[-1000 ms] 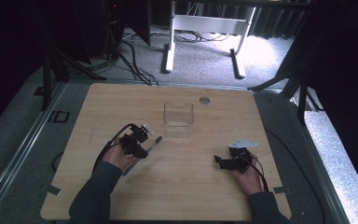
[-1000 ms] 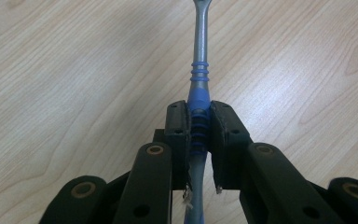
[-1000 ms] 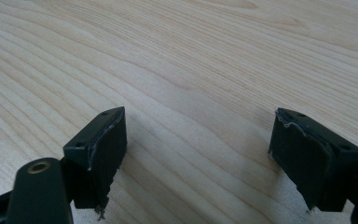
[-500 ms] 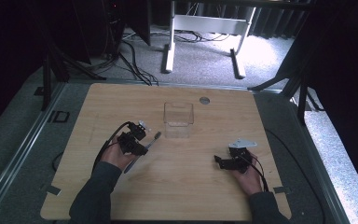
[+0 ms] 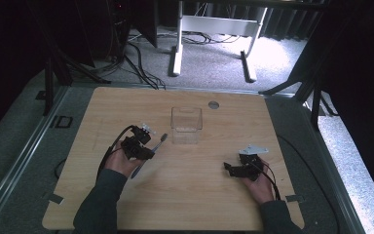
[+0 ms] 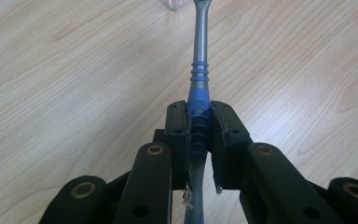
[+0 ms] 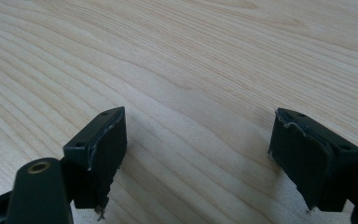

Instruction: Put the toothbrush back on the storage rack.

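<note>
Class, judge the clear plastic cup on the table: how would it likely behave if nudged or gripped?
The clear plastic cup looks thin-walled and empty, so probably light and easily slid. It stands upright and fairly tall, so a high push might tip it. Hard squeezing could flex it.

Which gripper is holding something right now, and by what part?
The left gripper is shut on the toothbrush, clamped on the blue ribbed part of its handle. The right gripper stands open over the table with nothing between its jaws.
</note>
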Available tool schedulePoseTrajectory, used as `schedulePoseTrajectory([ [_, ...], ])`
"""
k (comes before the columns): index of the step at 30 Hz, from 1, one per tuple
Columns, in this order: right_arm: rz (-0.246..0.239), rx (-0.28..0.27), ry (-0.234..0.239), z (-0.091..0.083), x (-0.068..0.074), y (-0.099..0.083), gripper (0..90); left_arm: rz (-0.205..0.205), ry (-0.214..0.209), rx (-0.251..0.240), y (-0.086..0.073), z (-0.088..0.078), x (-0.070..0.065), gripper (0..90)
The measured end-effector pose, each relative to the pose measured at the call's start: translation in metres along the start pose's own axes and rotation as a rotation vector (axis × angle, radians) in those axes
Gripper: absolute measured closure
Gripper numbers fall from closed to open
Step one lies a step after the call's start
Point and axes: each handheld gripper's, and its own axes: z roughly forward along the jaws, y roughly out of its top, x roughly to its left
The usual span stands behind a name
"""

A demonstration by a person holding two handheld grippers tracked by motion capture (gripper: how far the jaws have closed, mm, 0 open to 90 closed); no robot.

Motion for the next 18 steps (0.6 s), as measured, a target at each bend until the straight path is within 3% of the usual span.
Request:
schedulePoseTrajectory([
  [8,0.000,0.000,0.000,0.0000,0.0000,0.0000,18.6,-0.015,0.002,-0.033,-0.0001,-0.0019,0.0002,78.5],
  [18,0.000,0.000,0.000,0.0000,0.0000,0.0000,18.6,-0.021,0.031,-0.118,-0.0001,-0.0073,-0.0013,78.5],
])
